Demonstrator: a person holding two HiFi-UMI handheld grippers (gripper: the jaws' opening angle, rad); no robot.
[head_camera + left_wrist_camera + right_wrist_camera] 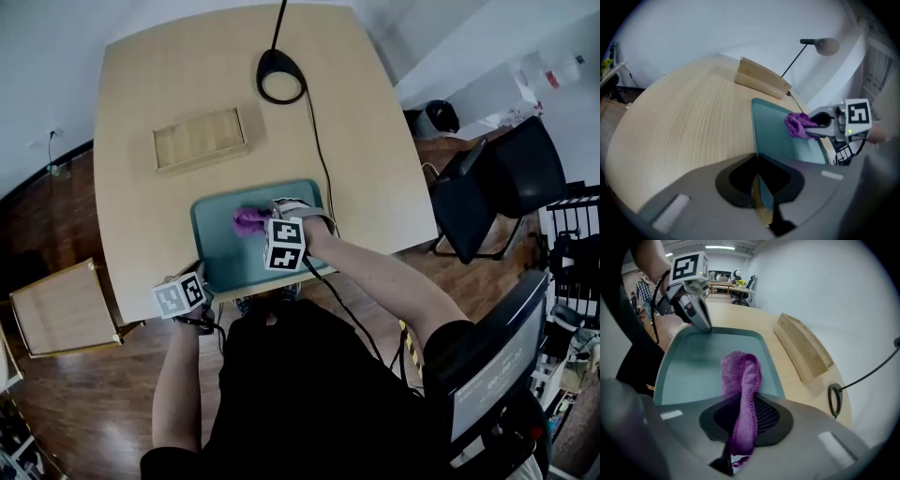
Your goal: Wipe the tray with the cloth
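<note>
The cloth (742,378), a purple one, is bunched up over the middle of the tray (212,242), a little toward its far side. The upper part of it is pinched between the two jaws of my right gripper (261,221). These jaws are nearly together, with only the thickness of the folded cloth between them. The free end hangs down to the tray floor, but I cannot tell for sure whether it presses on it. The tray is teal, shallow, with rounded corners, and it lies on the near edge of the table (141,94), directly in front of me. My left gripper (758,186) is at the tray's near left corner. Its jaws are closed on the thin rim there, and the rim runs straight between the pads. The two grippers are well apart, one at the corner and one over the middle. Beyond the tray, toward the far left, a low wooden box (199,139) lies flat on the table. Near the far edge stands a black ring-shaped base (281,77), and a black cable (317,155) runs from it along the tray's right side.
</note>
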